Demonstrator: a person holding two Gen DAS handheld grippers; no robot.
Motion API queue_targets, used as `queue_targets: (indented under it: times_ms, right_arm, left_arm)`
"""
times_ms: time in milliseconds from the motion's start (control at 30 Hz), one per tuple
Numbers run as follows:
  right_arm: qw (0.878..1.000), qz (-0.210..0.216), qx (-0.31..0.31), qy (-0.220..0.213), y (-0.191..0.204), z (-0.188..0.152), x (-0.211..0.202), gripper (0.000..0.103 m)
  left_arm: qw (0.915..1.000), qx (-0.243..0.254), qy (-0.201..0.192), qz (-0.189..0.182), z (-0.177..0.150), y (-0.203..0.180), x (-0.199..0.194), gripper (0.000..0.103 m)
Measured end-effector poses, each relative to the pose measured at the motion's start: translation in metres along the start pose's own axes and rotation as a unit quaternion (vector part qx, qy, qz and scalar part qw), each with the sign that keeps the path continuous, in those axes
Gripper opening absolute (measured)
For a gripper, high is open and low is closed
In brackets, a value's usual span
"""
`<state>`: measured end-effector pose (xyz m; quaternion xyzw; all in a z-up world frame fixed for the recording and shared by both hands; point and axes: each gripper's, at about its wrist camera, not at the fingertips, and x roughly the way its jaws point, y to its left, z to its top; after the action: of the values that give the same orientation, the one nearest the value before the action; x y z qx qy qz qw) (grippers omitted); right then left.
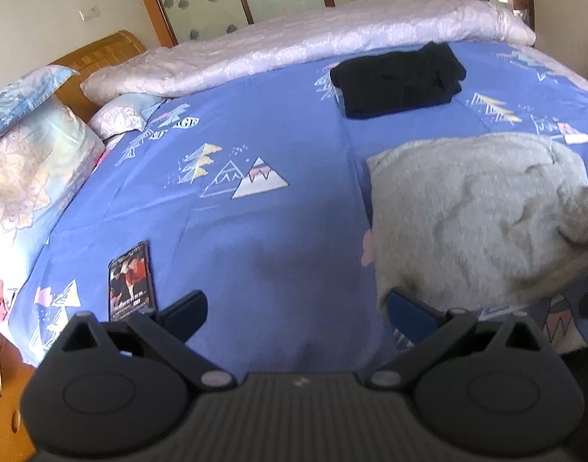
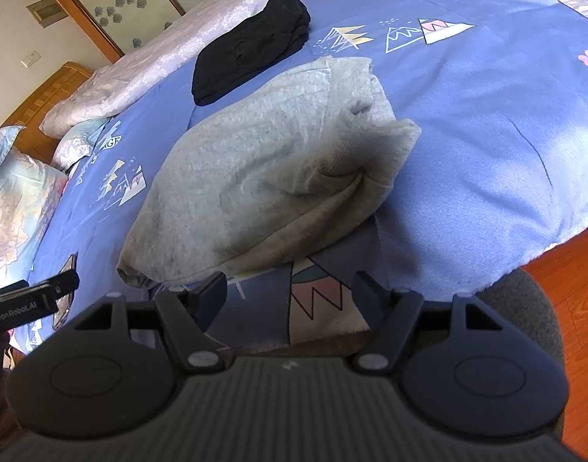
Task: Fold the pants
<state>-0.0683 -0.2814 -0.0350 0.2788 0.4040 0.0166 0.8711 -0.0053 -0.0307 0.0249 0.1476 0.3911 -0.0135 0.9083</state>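
Note:
Grey pants lie folded into a thick bundle on the blue bed sheet; they also show in the right wrist view. My left gripper is open and empty, its right finger close to the bundle's near left corner. My right gripper is open and empty, just in front of the bundle's near edge. The left gripper's body shows at the left of the right wrist view.
Folded black pants lie further back, also in the right wrist view. A phone lies on the sheet at the left. Pillows and a white quilt line the far side. The bed edge and wooden floor are at right.

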Motion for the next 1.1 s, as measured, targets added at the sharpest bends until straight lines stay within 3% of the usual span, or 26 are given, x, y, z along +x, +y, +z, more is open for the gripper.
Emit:
queue_targets:
  times_ms: [333, 1100]
  right_arm:
    - [1.0, 0.004, 0.002, 0.005, -0.005, 0.001, 0.0, 0.074]
    - [1.0, 0.008, 0.008, 0.013, -0.012, 0.002, 0.002, 0.074]
  left_arm:
    - [0.9989, 0.016, 0.042, -0.008, -0.009, -0.006, 0.011, 0.103]
    - [0.9954, 0.048, 0.082, -0.015, -0.019, -0.019, 0.022, 0.103]
